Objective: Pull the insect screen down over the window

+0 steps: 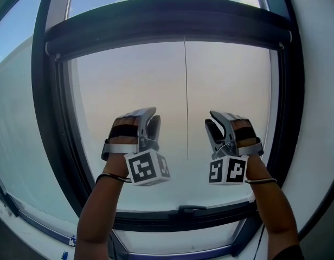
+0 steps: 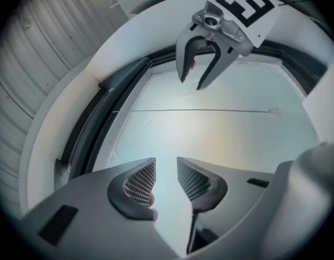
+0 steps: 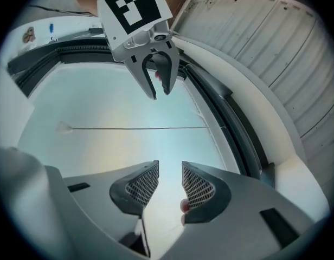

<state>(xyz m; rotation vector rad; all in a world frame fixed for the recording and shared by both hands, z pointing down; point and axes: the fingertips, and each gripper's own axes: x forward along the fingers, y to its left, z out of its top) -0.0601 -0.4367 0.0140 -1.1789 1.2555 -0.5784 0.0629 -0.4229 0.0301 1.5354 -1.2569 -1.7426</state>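
Centrally, head view: both hand-held grippers are raised in front of the pane (image 1: 129, 80), one on each side of the thin pull cord (image 1: 185, 102) that hangs down the window's mid-line.

L gripper (image 1: 152, 118): released, jaws apart, ribbed pads facing each other w/ only pane showing btw. them. It touches neither cord nor frame.

R gripper (image 1: 211, 119): likewise released, jaws apart w/ nothing btw. the pads, and clear of the cord.

Each gripper view shows the other gripper opposite, tips pointing at the pane, w/ the cord running across the pane btw. the two and ending in a small tab.

Insect screen (image 1: 167, 26): seen as a dark bar spanning the window near its top edge, well above both grippers; the cord drops from its middle. Whether mesh covers the pane below the bar cannot be told.

Window frame (image 1: 45, 118): dark, curved by the lens. A dark handle (image 1: 186, 208) sits at the middle of its bottom edge, under the cord's lower end.

Forearms (image 1: 96, 210) rise from the bottom edge of the head view.
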